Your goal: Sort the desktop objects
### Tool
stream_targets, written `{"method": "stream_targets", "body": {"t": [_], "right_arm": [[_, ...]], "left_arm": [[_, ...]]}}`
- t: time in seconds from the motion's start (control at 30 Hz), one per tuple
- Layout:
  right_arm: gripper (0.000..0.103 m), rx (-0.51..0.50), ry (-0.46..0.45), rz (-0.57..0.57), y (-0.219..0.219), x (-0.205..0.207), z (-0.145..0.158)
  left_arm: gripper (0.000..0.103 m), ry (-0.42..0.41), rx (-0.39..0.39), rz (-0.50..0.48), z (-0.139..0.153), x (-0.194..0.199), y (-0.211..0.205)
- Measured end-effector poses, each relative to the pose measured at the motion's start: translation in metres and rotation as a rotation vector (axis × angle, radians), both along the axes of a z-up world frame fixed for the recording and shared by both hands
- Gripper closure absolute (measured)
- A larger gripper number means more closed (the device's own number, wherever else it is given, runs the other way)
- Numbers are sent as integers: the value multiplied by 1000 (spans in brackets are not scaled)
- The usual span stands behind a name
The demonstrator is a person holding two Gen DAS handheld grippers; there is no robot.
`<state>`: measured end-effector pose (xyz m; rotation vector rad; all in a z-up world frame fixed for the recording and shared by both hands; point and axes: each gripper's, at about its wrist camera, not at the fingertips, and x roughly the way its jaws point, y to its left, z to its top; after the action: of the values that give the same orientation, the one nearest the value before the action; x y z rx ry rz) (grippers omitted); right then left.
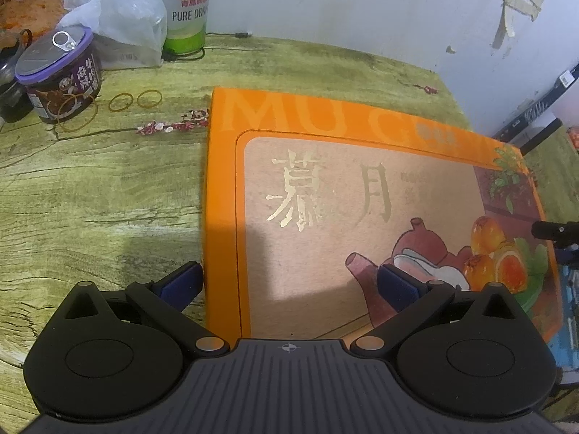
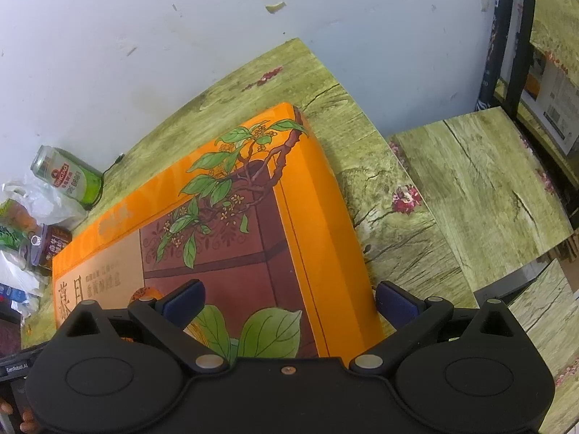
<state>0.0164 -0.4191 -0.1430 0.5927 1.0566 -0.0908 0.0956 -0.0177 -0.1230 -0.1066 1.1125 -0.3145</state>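
A large flat orange gift box with gold characters and a teapot picture lies on the green wood-print table. My left gripper is open and straddles the box's near left edge, one blue pad on each side. My right gripper is open and straddles the box's right edge in the same way. Neither grips anything. The tip of the right gripper shows at the right edge of the left wrist view.
A purple-lidded can, several rubber bands, a clear plastic bag and a green Tsingtao can stand at the table's far left by the white wall. In the right wrist view a lower table surface adjoins on the right.
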Motion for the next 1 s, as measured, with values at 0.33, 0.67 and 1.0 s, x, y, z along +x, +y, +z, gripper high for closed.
{"method": "stream_targets", "body": {"t": [0.33, 0.67, 1.0], "right_arm": [[1, -1, -40, -3, -5, -2, 6], [1, 30, -89, -40, -19, 6, 12], [1, -8, -122, -144, -4, -21, 36]], "left_arm": [[0, -13, 14, 53, 7, -11, 12], [0, -15, 40, 120, 28, -47, 31], [0, -30, -27, 70, 36, -73, 66]]}}
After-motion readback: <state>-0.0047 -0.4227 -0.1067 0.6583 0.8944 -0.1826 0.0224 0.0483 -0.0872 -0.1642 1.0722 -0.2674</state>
